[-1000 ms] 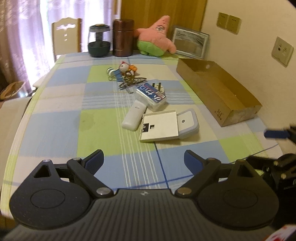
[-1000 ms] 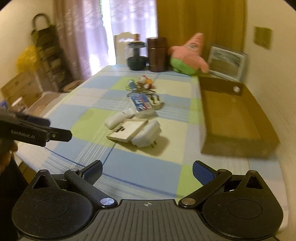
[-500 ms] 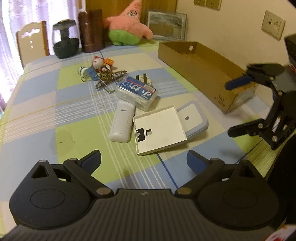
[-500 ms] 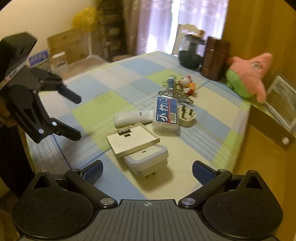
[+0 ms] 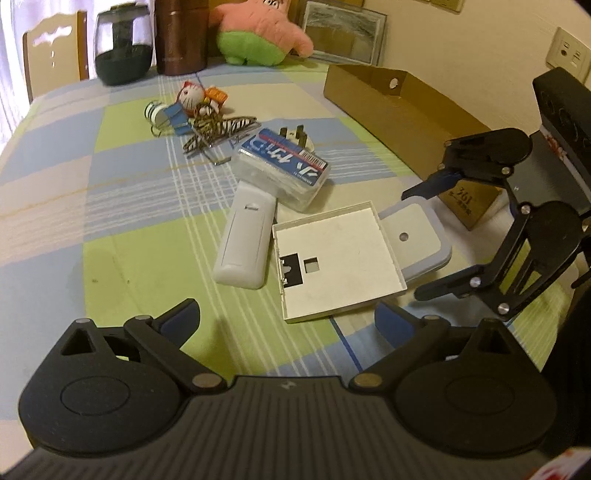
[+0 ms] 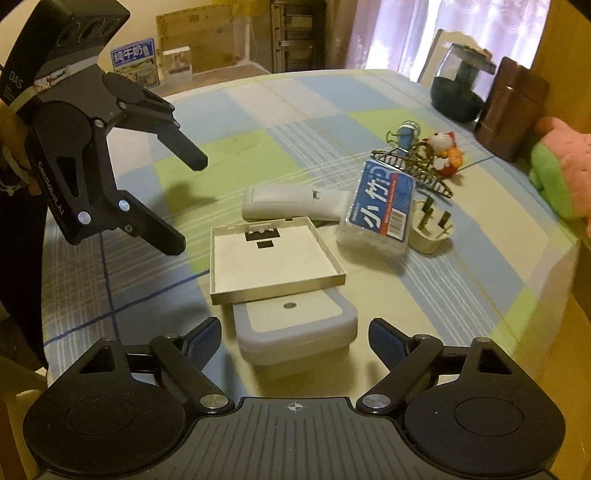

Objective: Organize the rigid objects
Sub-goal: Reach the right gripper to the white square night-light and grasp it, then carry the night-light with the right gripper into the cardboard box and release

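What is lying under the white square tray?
One edge of the white square tray rests on the grey-rimmed adapter. Part of the adapter is covered; anything else beneath is hidden.

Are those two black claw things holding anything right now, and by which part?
Nothing is held. The left gripper is open over the table; the right gripper is closing, its fingers either side of the grey-rimmed adapter without touching.

A pink starfish plush [image 5: 258, 33], brown canister [image 5: 181, 37], dark glass jar [image 5: 123, 44] and framed picture [image 5: 343, 33] are seen at the worktop's [image 5: 48, 177] far edge; a chair [image 5: 51, 55] is placed behind.
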{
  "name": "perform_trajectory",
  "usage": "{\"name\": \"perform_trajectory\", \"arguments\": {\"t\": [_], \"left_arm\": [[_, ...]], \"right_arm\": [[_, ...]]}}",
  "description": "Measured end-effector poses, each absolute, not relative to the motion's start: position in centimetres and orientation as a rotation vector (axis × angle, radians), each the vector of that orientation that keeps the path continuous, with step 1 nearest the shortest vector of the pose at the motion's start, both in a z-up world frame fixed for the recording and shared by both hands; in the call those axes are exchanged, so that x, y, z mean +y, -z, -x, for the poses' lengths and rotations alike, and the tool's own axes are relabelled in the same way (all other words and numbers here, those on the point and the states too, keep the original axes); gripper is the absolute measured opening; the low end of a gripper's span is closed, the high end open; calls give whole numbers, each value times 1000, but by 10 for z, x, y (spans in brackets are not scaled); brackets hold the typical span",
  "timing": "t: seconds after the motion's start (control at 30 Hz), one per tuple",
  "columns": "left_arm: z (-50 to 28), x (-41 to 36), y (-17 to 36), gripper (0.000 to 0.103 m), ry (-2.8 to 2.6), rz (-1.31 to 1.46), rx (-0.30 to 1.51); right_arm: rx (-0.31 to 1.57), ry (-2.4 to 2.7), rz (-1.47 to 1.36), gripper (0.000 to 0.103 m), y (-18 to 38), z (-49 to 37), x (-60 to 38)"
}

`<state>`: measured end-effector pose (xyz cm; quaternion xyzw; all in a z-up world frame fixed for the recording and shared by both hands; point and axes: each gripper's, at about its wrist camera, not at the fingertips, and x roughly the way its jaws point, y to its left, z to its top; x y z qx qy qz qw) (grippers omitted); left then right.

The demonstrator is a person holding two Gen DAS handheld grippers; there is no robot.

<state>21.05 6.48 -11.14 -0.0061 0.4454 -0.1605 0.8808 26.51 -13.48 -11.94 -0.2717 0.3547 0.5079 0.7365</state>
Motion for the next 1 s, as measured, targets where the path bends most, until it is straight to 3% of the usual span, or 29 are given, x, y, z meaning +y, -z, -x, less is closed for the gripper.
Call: {"name": "perform_trajectory", "arguments": {"t": [0.1, 0.17, 0.37, 1.0], "left_arm": [[-213, 66, 114, 99, 337, 26, 935], [-213, 67, 116, 99, 335, 28, 939], [-213, 67, 120, 99, 333, 41, 946], [-226, 44, 130, 100, 359, 41, 926]], "right_arm": [[786, -1136, 593, 80, 122, -270, -131], [800, -1146, 589, 68, 123, -273, -129], [816, -1129, 546, 63, 120, -271, -132], [757, -590, 97, 62, 73, -245, -190]]}}
